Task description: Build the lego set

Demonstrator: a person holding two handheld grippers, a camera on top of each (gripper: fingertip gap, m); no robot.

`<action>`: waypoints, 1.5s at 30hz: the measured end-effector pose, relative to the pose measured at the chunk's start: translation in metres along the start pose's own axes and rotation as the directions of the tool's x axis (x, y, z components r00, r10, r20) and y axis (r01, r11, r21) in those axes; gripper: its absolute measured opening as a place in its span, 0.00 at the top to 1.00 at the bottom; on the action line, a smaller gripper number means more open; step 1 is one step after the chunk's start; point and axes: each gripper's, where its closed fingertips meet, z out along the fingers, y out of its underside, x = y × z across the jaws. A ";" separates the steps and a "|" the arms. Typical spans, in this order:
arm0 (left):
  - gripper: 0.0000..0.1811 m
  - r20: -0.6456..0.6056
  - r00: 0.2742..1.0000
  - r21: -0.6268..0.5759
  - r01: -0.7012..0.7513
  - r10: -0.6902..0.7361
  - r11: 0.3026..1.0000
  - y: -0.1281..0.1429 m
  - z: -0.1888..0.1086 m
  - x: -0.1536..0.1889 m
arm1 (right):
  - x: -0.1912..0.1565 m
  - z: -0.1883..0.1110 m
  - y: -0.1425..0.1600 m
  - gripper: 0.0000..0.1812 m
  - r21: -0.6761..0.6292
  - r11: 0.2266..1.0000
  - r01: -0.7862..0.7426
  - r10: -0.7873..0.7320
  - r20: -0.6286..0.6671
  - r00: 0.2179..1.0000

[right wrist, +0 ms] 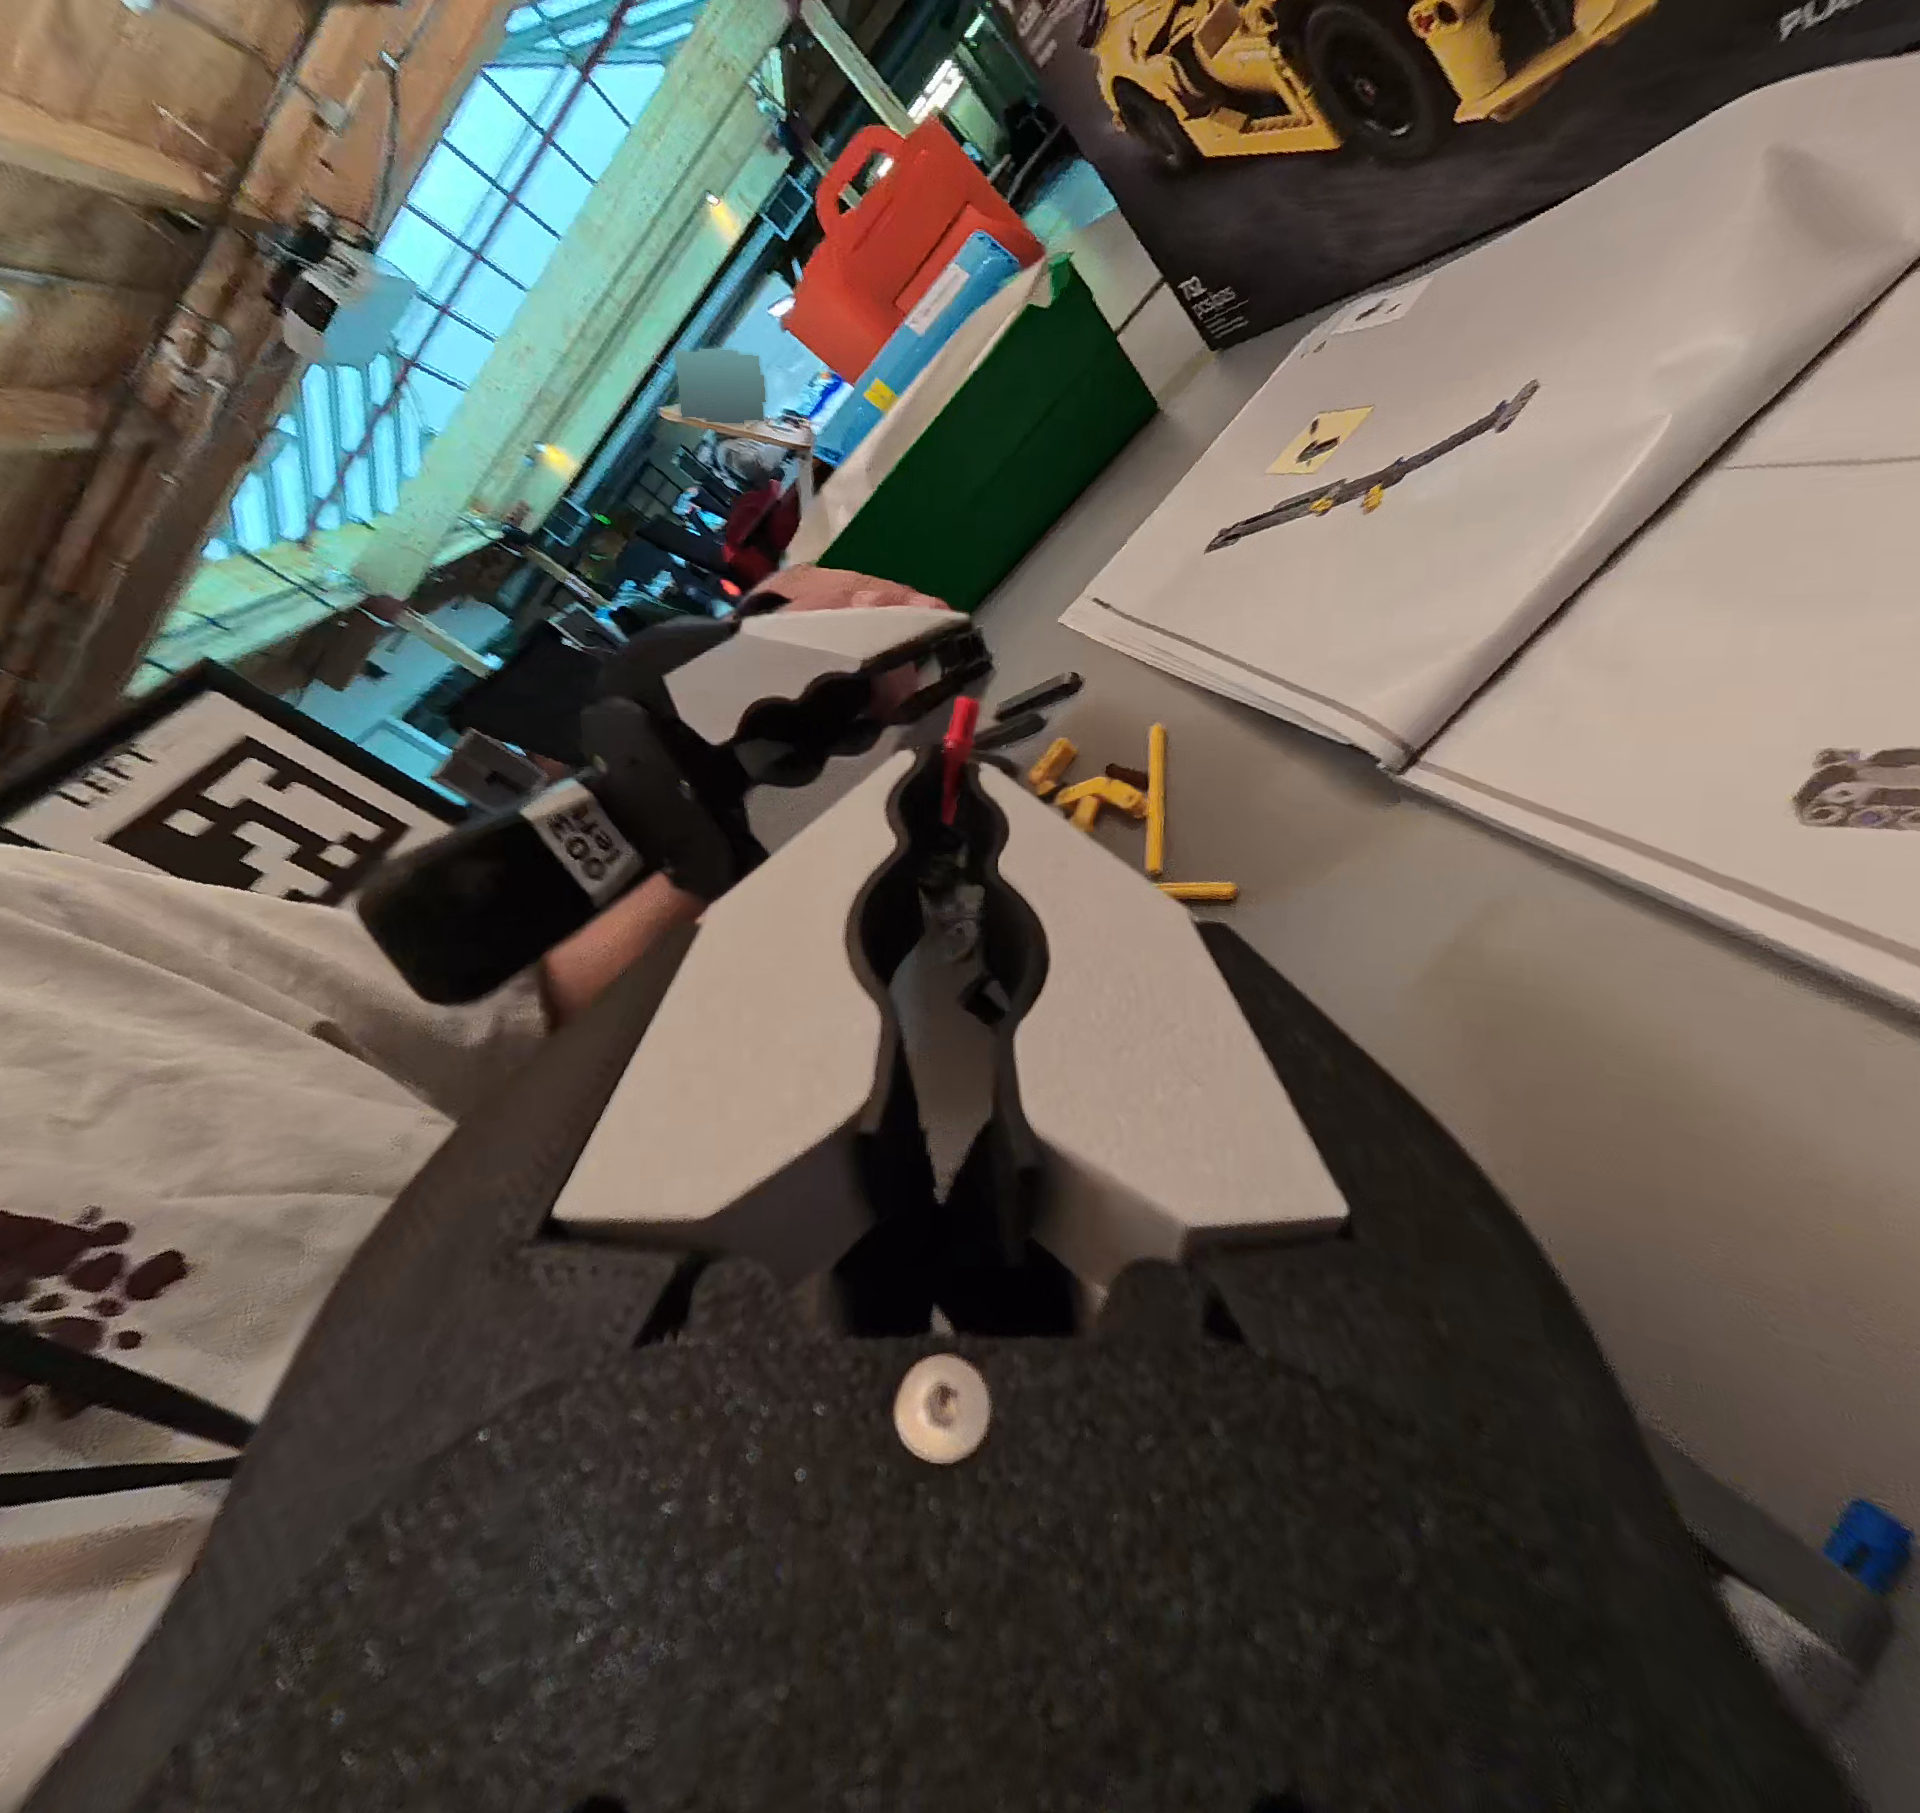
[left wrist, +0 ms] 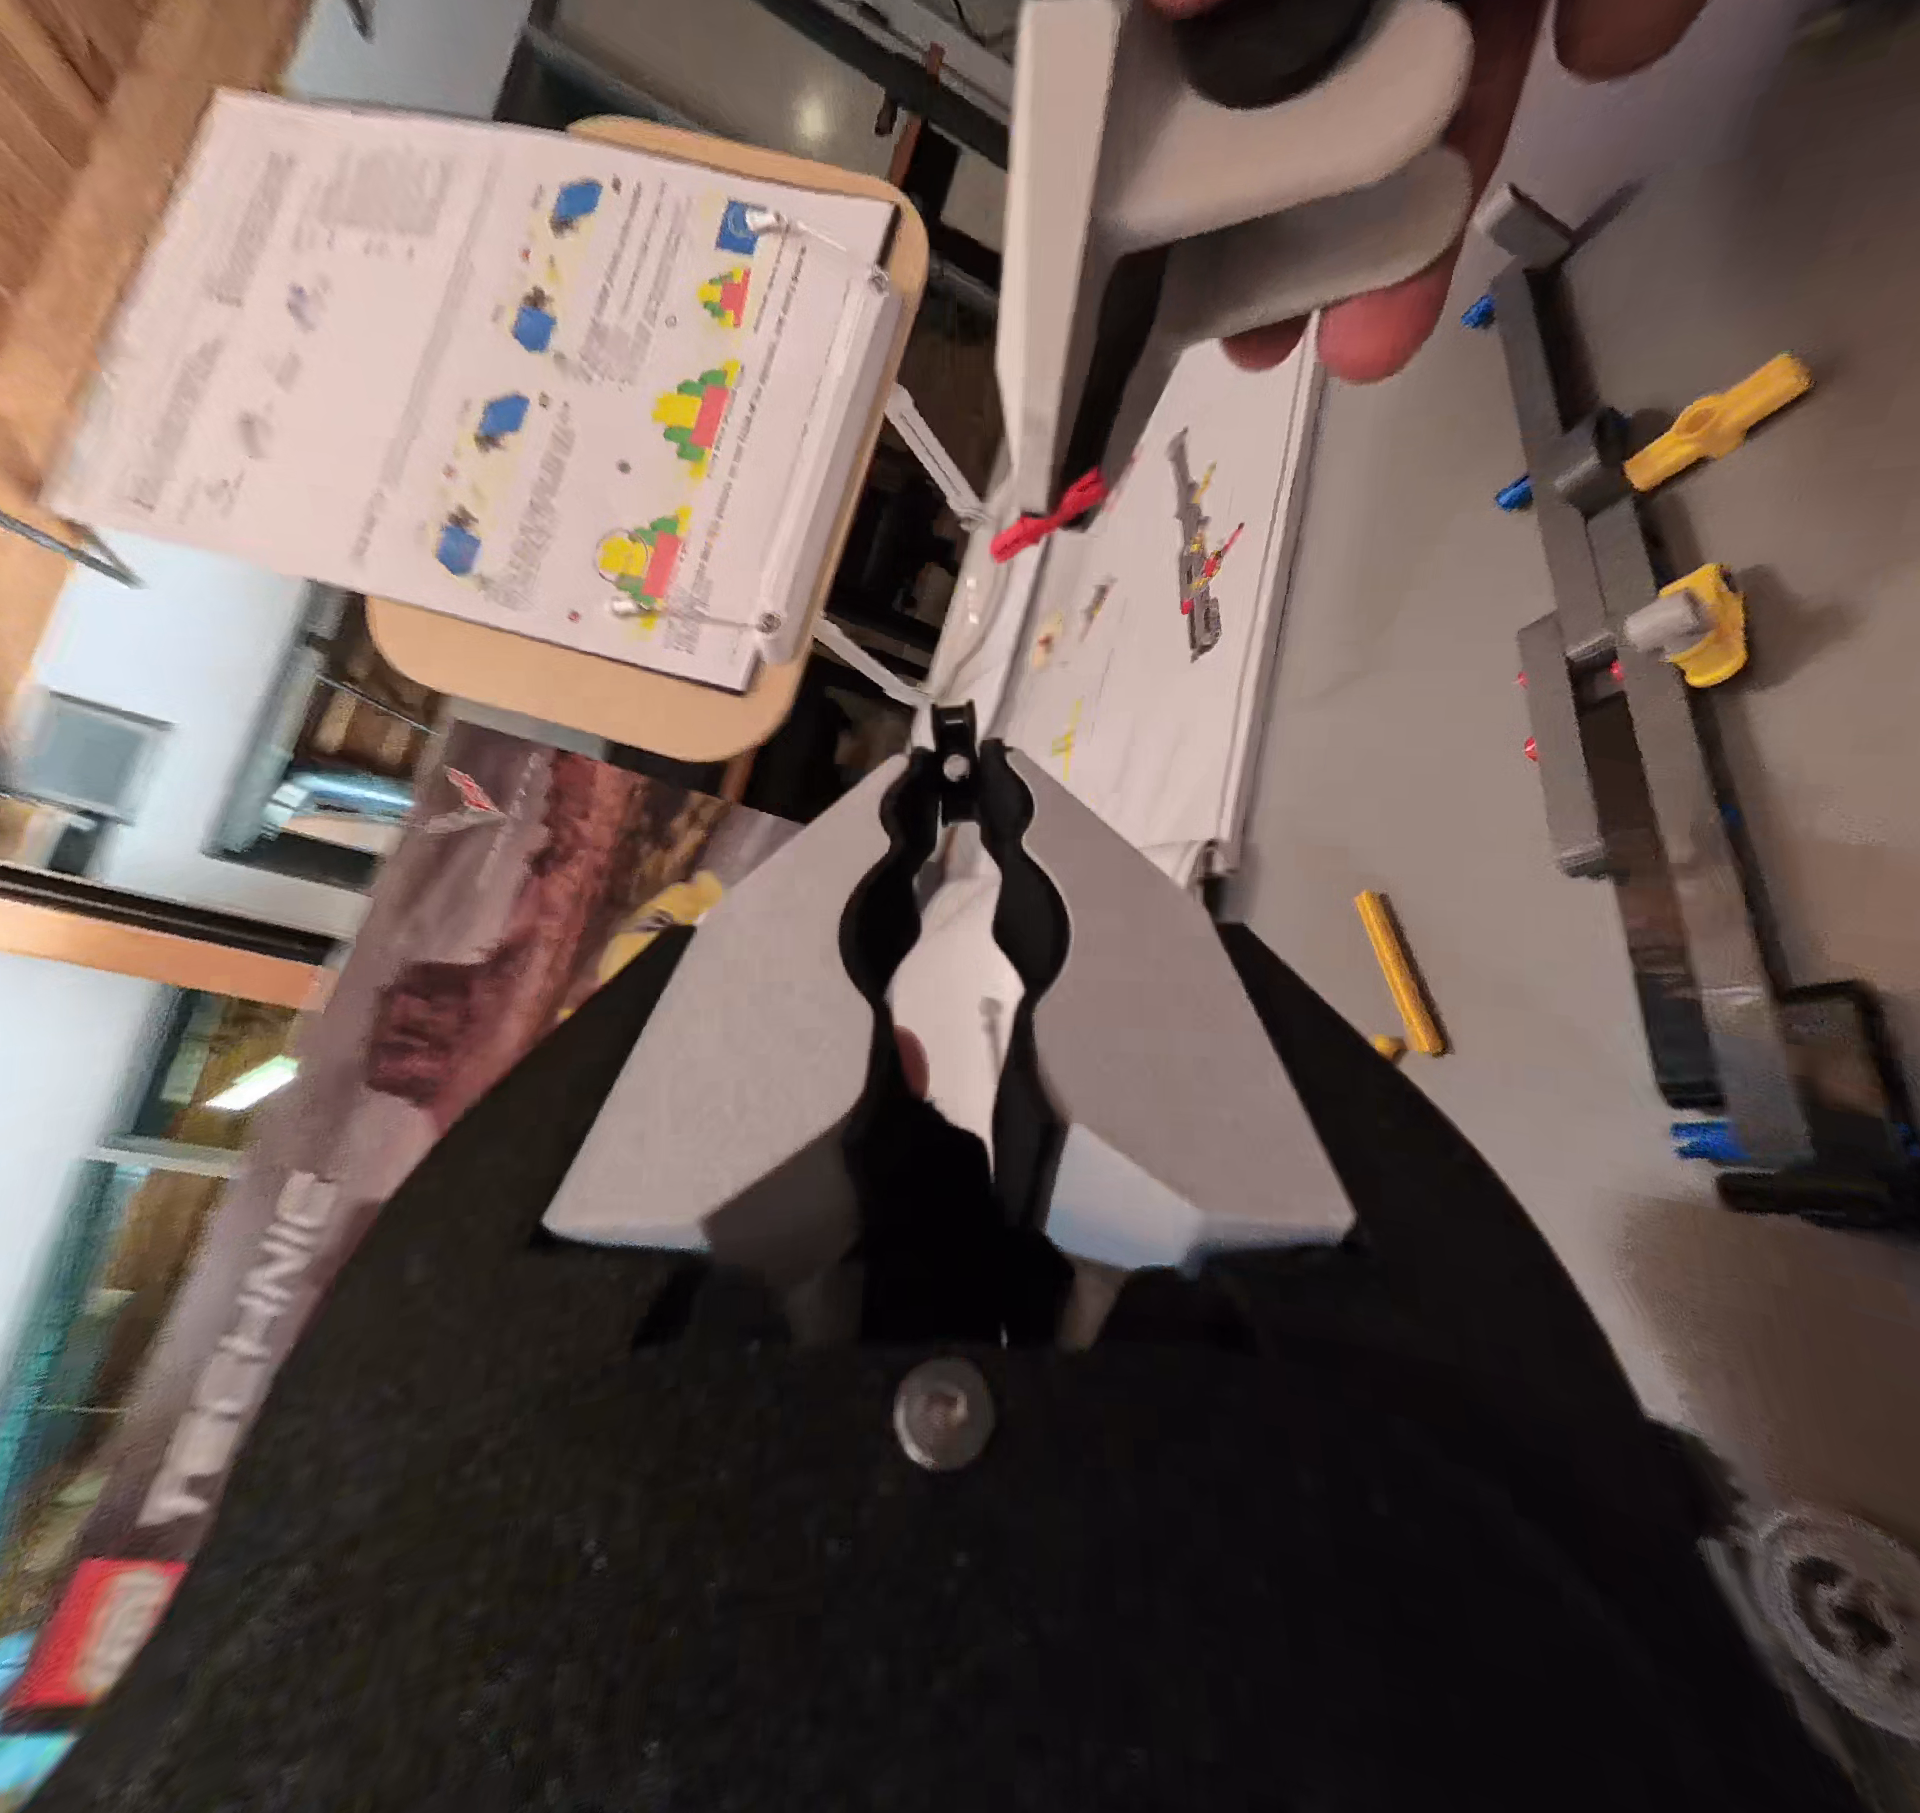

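We hold a small black connector piece [left wrist: 953,764] pinched at the very tips of our left gripper [left wrist: 953,776], whose jaws are nearly closed around it, lifted above the grey table [left wrist: 1382,724]. Our right gripper [right wrist: 954,776] is likewise closed down on a thin red axle [right wrist: 956,755], which sticks up past its fingertips; in the left wrist view that same gripper shows at the top with the red piece [left wrist: 1044,516] at its tip and a hand [left wrist: 1455,101] wrapped around its body. The two grippers are near each other but apart, the held pieces not touching. On the table beyond lie loose yellow axles and connectors [right wrist: 1117,797] beside two black pins [right wrist: 1034,698], and a long grey partly built frame [left wrist: 1621,620] with yellow, blue and red parts on it. The open instruction booklet [right wrist: 1455,537] lies flat next to them, with the set's box [right wrist: 1403,80], showing a yellow car, standing behind it. A printed sheet on a clipboard stand [left wrist: 499,381] stands further back, and a green bin [right wrist: 997,454] sits near the box.
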 end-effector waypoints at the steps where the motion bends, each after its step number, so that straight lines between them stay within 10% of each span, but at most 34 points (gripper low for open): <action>1: 0.97 -0.031 0.998 -0.010 0.062 -0.063 0.998 0.003 0.001 0.002 | 0.003 0.000 -0.001 0.99 0.000 0.999 0.052 -0.052 -0.040 0.998; 9: 0.97 -0.216 0.785 -0.079 0.579 -0.581 0.811 0.001 0.007 0.013 | -0.001 0.009 0.005 0.99 -0.058 0.964 0.260 -0.265 -0.129 0.956; 29: 0.97 -0.280 0.662 -0.102 0.700 -0.695 0.707 -0.006 0.008 0.018 | 0.002 0.007 0.005 0.99 -0.061 0.966 0.251 -0.257 -0.136 0.957; 37: 0.97 -0.319 0.495 -0.118 0.825 -0.808 0.552 -0.005 0.008 0.011 | 0.008 0.008 0.006 0.99 -0.117 0.921 0.372 -0.390 -0.223 0.894; 41: 0.97 -0.384 0.357 -0.112 0.898 -0.852 0.426 -0.010 0.004 0.005 | 0.010 0.006 0.000 0.99 -0.184 0.801 0.569 -0.596 -0.321 0.736; 45: 0.97 -0.558 0.227 -0.121 0.929 -0.798 0.349 -0.031 -0.011 0.003 | 0.004 0.000 -0.018 0.98 -0.266 0.362 0.894 -0.899 -0.354 0.258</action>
